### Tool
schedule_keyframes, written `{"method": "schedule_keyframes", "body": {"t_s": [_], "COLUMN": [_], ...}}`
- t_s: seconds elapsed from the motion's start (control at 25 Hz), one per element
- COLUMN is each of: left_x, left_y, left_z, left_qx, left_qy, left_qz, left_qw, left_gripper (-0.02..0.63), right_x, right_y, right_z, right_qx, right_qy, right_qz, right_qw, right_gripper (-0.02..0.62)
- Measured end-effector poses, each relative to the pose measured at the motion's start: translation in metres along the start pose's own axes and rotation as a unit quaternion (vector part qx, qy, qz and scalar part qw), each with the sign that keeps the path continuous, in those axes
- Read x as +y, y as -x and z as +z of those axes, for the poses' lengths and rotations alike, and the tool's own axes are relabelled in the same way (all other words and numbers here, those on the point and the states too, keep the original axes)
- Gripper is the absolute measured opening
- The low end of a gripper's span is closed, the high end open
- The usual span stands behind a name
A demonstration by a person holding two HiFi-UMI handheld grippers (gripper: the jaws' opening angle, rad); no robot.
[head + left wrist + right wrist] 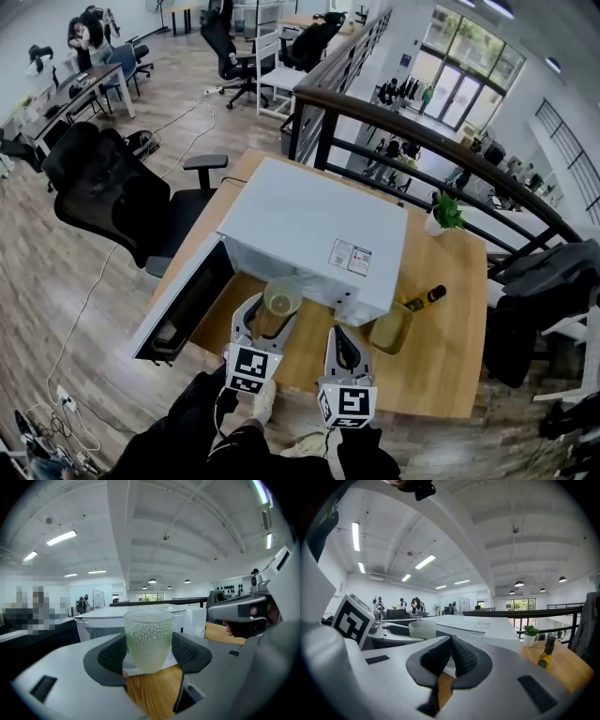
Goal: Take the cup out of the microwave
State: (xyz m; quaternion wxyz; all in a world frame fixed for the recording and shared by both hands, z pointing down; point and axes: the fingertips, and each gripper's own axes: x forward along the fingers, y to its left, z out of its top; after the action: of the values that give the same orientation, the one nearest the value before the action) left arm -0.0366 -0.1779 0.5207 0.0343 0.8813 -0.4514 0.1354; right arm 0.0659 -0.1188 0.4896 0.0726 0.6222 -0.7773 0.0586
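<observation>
The pale green, bead-textured glass cup stands upright and empty, clamped between the dark pads of the left gripper. It is outside the white box-shaped microwave, just in front of the open cavity. The microwave's dark-windowed door hangs wide open to the left, and a label sits on its top.
</observation>
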Motion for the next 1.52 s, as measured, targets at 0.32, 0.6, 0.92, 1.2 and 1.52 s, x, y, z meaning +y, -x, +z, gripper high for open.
{"method": "schedule_keyframes", "body": {"t_s": [0.32,0.6,0.92,1.2,1.52], "left_x": [-0.023,-0.047,-0.076,-0.098,-0.119], "left_y": [0.050,0.085,0.122,0.151,0.179], "left_z": [0.022,0.029,0.032,0.029,0.025], "left_qx": [-0.005,-0.007,-0.008,-0.008,-0.008], "left_qy": [-0.006,-0.010,-0.015,-0.014,-0.009], "left_qz": [0.006,0.015,0.022,0.033,0.042], "left_qw": [0.9999,0.9998,0.9996,0.9993,0.9990], "left_gripper": [0.298,0.298,0.298,0.298,0.298], "right_x": [0.005,-0.002,-0.004,-0.003,-0.003], "right_y": [0.037,0.071,0.106,0.136,0.167], "right_z": [0.018,0.024,0.024,0.017,0.010], "right_qx": [-0.015,-0.027,-0.030,-0.030,-0.029], "right_qy": [0.005,0.010,0.017,0.017,0.018], "right_qz": [0.011,0.014,0.022,0.028,0.032], "right_qw": [1.000,0.999,0.999,0.999,0.999], "right_gripper": [0.015,0.015,0.015,0.015,0.015]}}
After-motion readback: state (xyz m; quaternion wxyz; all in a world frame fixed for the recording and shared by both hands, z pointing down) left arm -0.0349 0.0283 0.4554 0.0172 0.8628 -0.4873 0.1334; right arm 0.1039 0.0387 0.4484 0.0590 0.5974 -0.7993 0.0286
